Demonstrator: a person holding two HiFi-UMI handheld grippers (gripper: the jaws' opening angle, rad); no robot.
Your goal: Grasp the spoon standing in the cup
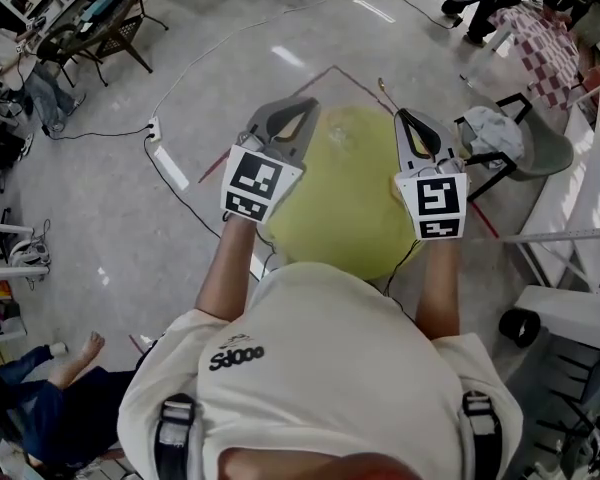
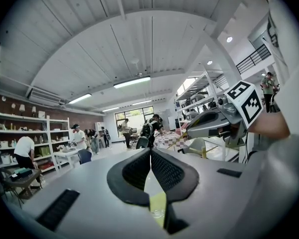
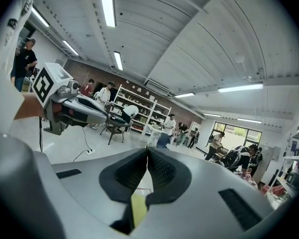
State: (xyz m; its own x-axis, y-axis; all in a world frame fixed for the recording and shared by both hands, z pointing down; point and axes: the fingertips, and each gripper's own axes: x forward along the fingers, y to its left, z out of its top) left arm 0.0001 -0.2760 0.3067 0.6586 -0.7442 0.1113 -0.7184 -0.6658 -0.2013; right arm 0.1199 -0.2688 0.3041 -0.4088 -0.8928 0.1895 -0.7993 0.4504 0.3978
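Note:
I hold both grippers over a round yellow-green table (image 1: 345,218) in the head view. The left gripper (image 1: 308,108) is over the table's left side with its jaws meeting at the tips, shut on nothing. The right gripper (image 1: 404,118) is over the right side, also shut and empty. A thin golden stick, possibly the spoon (image 1: 386,94), rises at the table's far edge just beyond the right gripper. I cannot make out the cup there. In the left gripper view the shut jaws (image 2: 150,152) frame a sliver of yellow table and a small glassy object (image 2: 157,213). The right gripper view shows its jaws (image 3: 147,149) pressed together.
A grey chair (image 1: 515,148) stands right of the table beside white furniture (image 1: 580,208). A power strip (image 1: 153,128) and cable lie on the floor at left. A seated person's legs (image 1: 50,388) are at lower left. More chairs (image 1: 110,28) stand far left, and people are at distant tables.

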